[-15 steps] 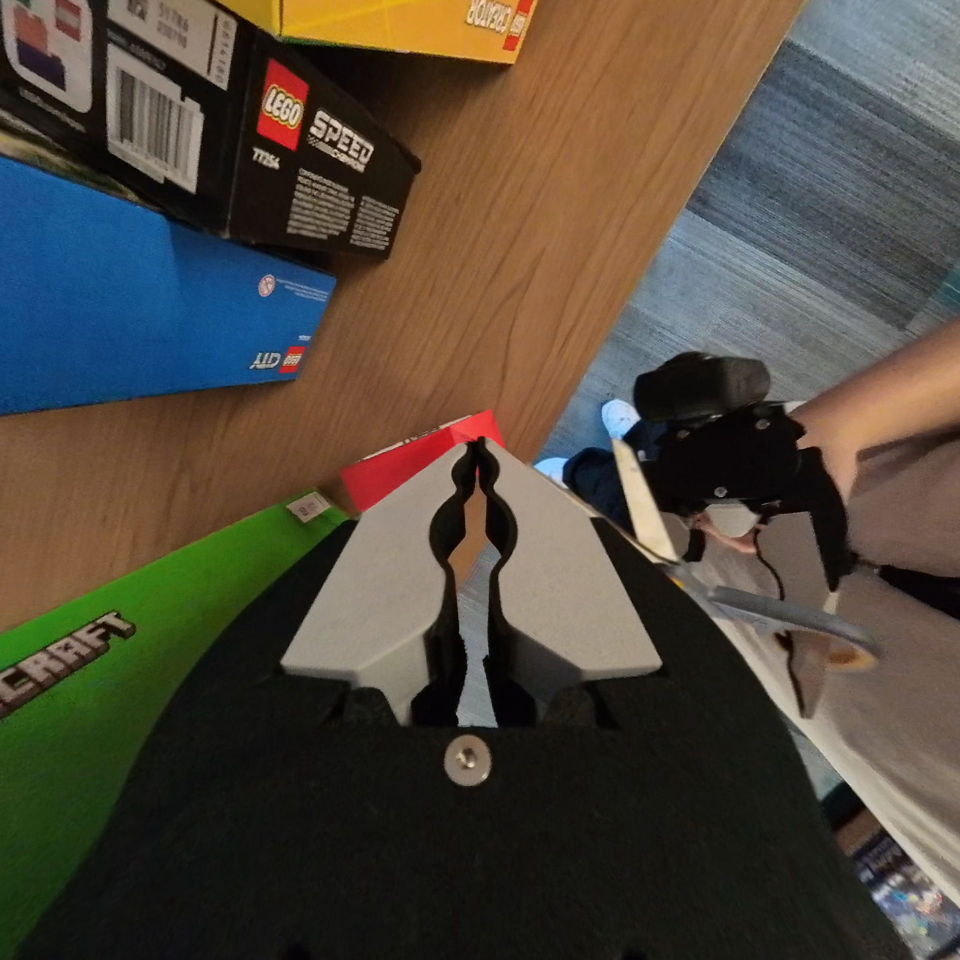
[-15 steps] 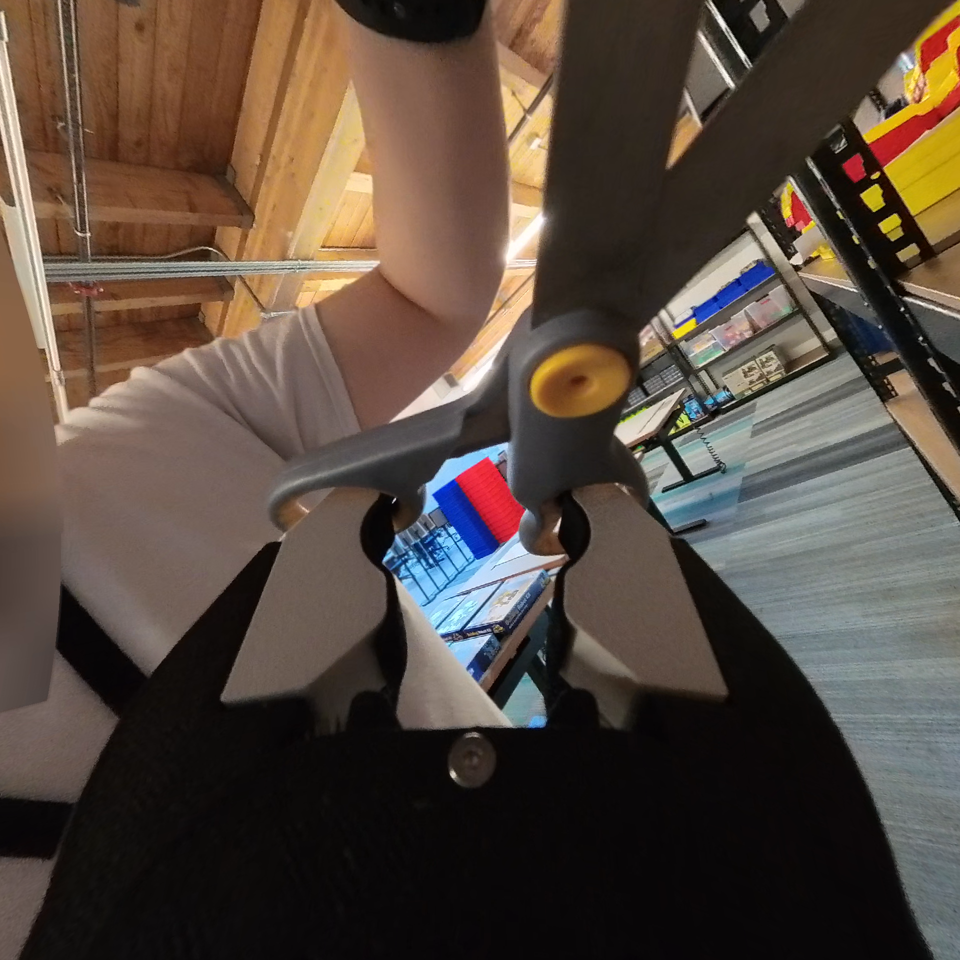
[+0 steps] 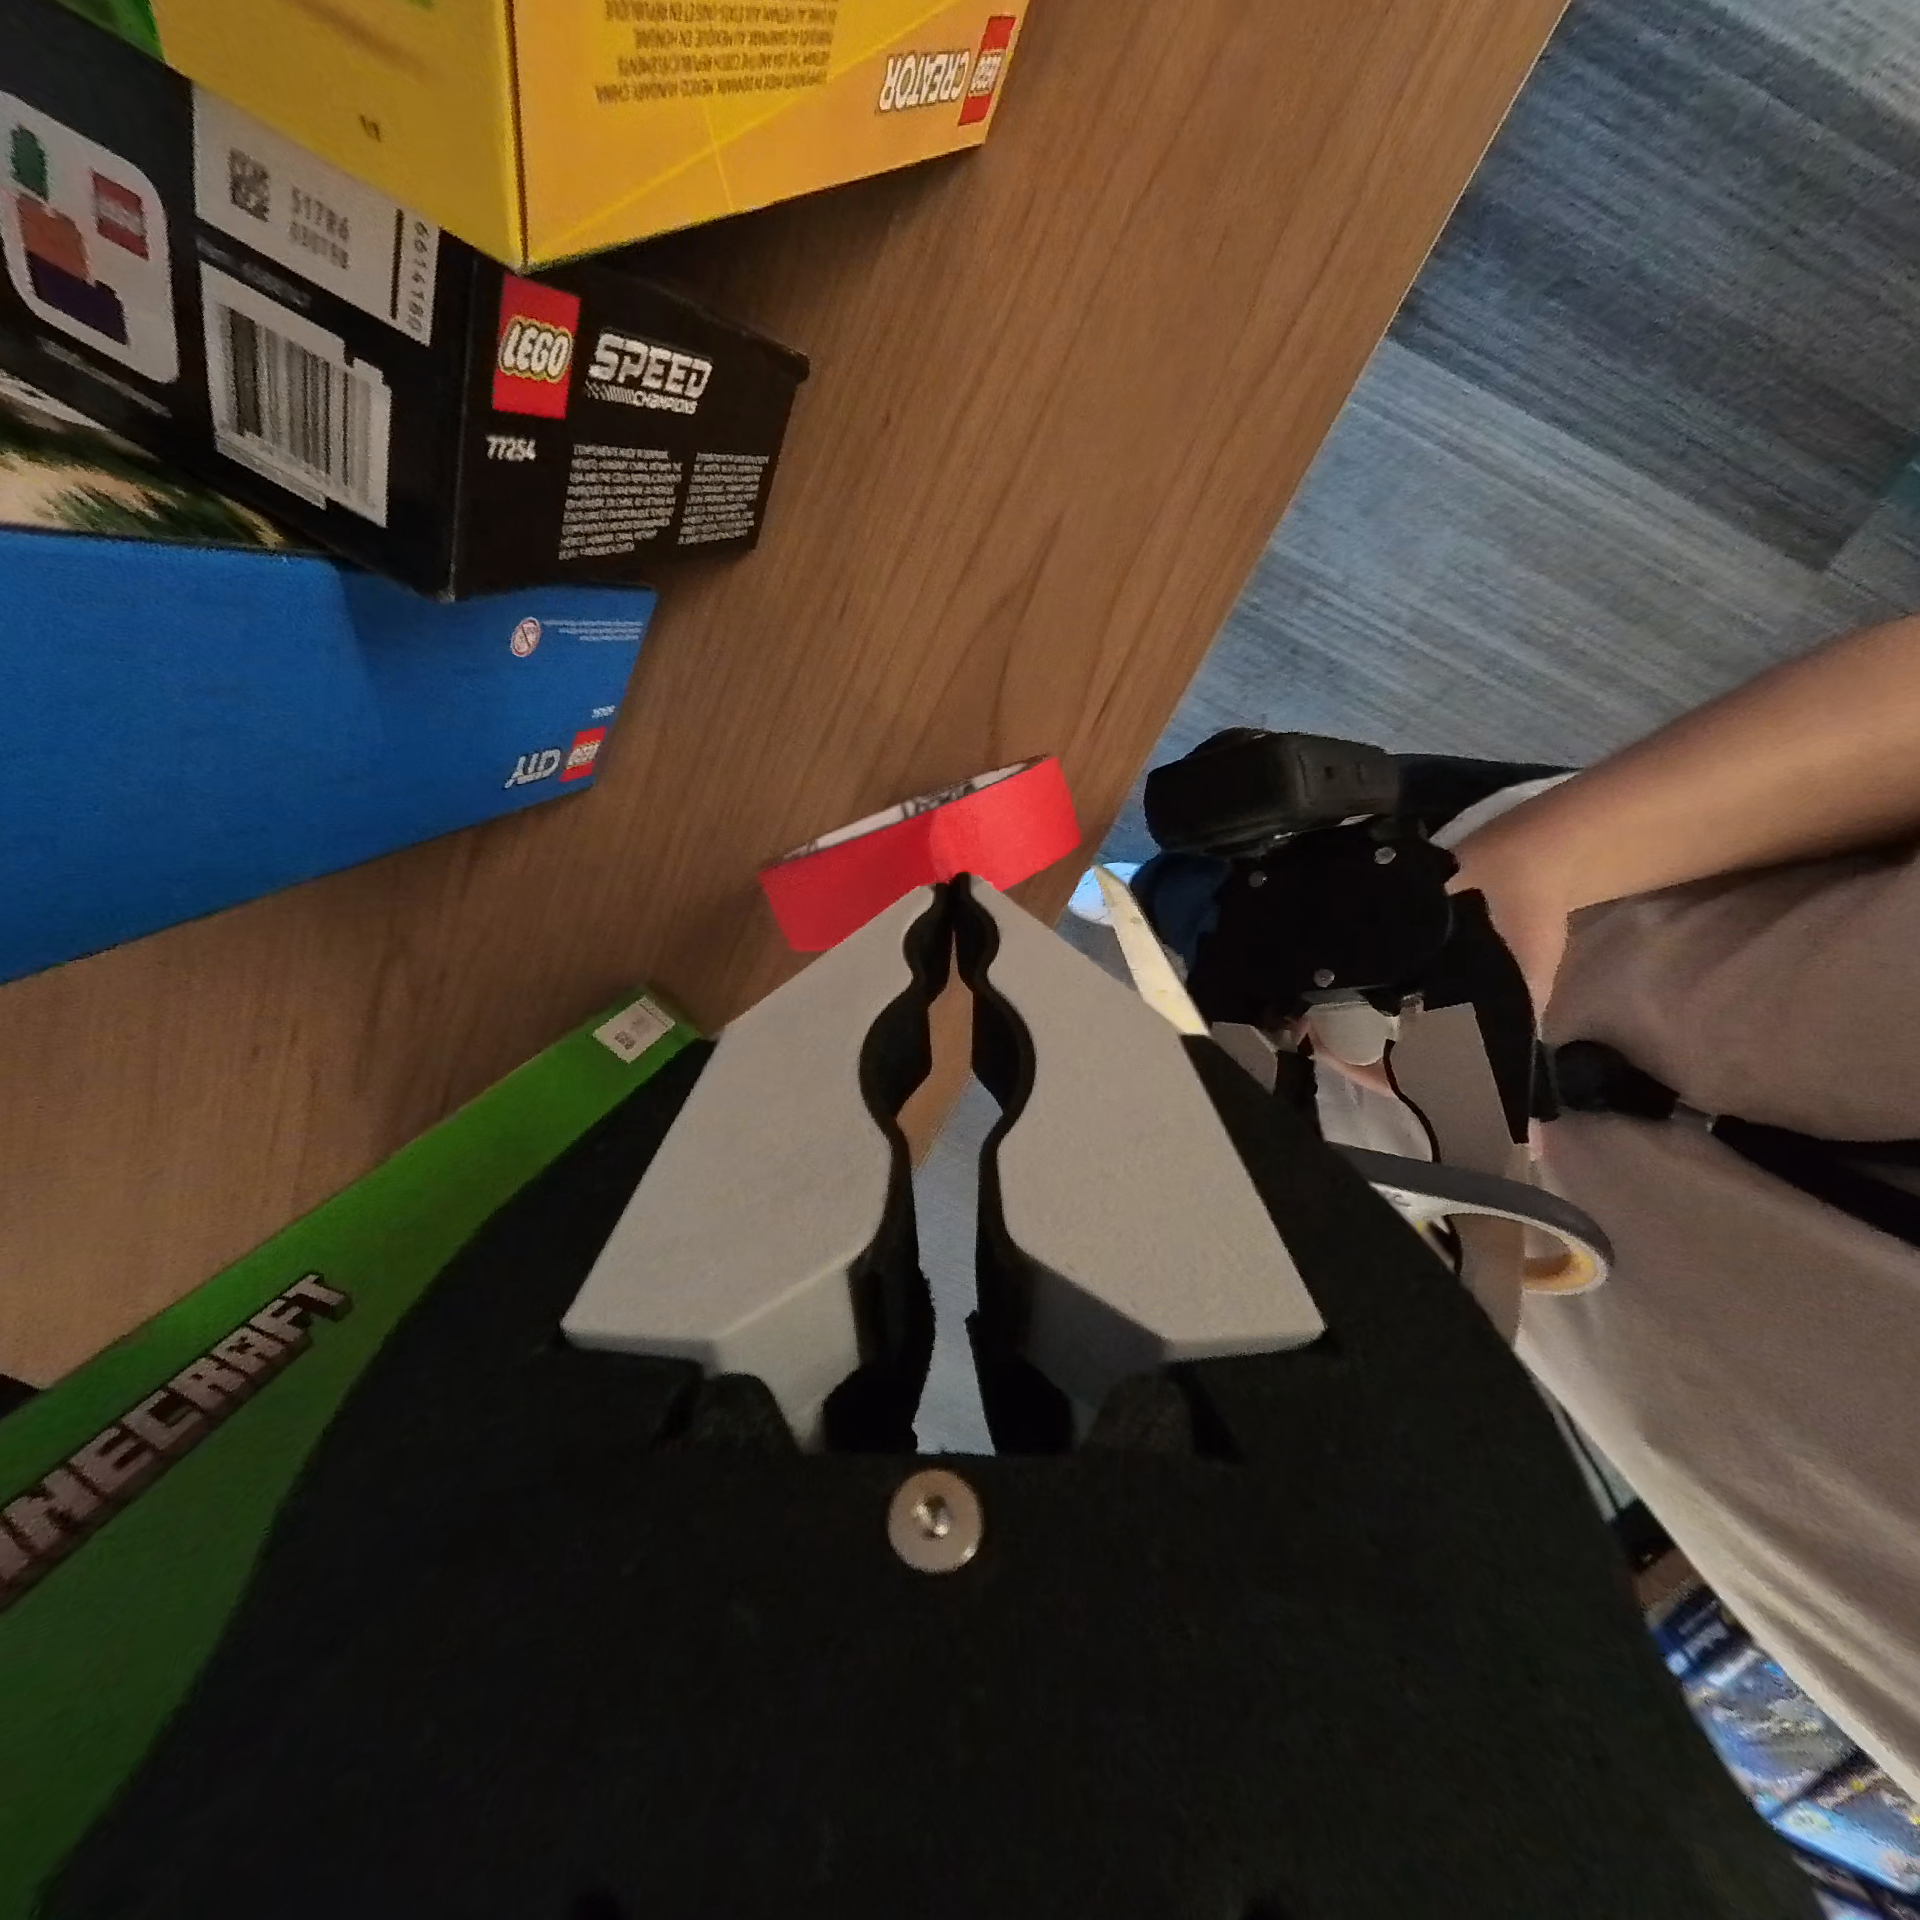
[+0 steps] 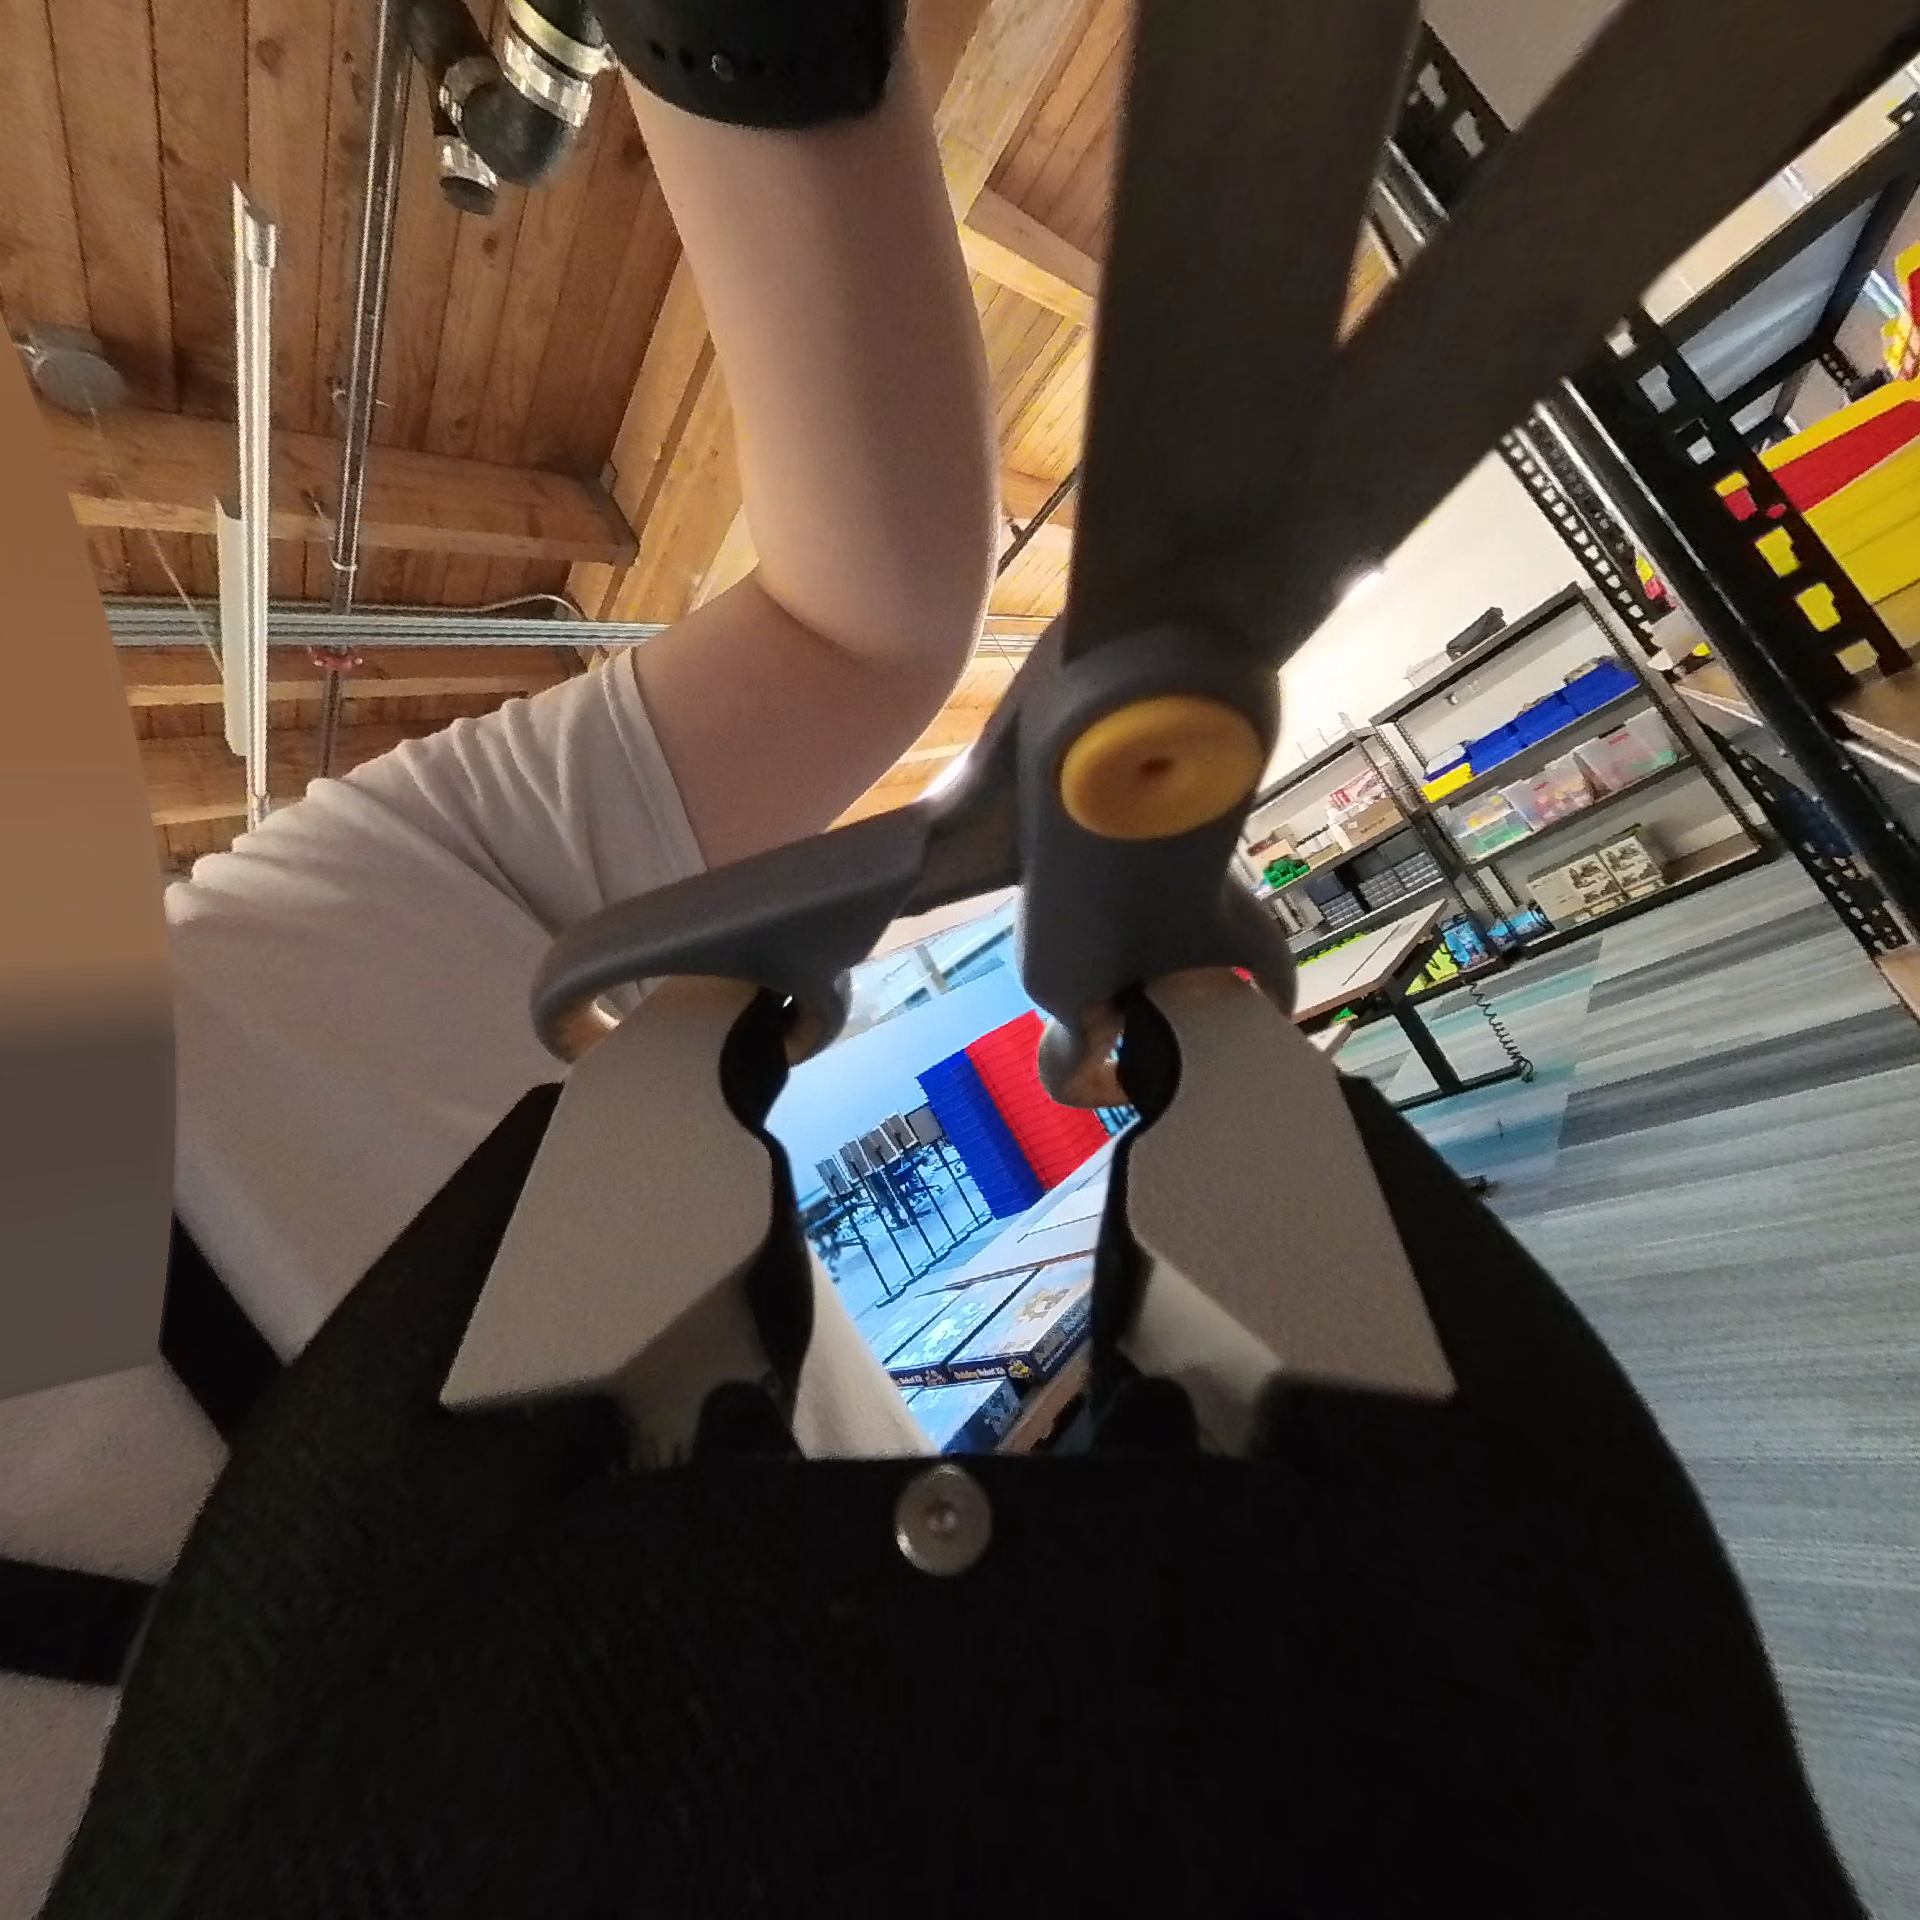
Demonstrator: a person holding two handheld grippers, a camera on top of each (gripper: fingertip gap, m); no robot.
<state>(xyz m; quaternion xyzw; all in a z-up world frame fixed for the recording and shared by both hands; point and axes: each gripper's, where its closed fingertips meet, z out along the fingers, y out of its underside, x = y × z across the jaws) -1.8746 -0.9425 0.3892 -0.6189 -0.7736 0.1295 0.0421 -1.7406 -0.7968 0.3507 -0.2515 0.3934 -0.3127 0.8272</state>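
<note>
Red tape strip (image 3: 920,860) pinched at tip of left tool (image 3: 958,902), over wooden counter (image 3: 1039,499). Right tool (image 4: 951,1023) spread inside scissors (image 4: 1153,769) handles, blades apart; judgement: keep strip taut, steady.

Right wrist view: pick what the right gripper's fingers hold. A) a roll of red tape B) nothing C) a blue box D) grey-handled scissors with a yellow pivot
D: the grey-handled scissors with a yellow pivot have their handle loops over the right gripper fingers, blades apart.
</note>
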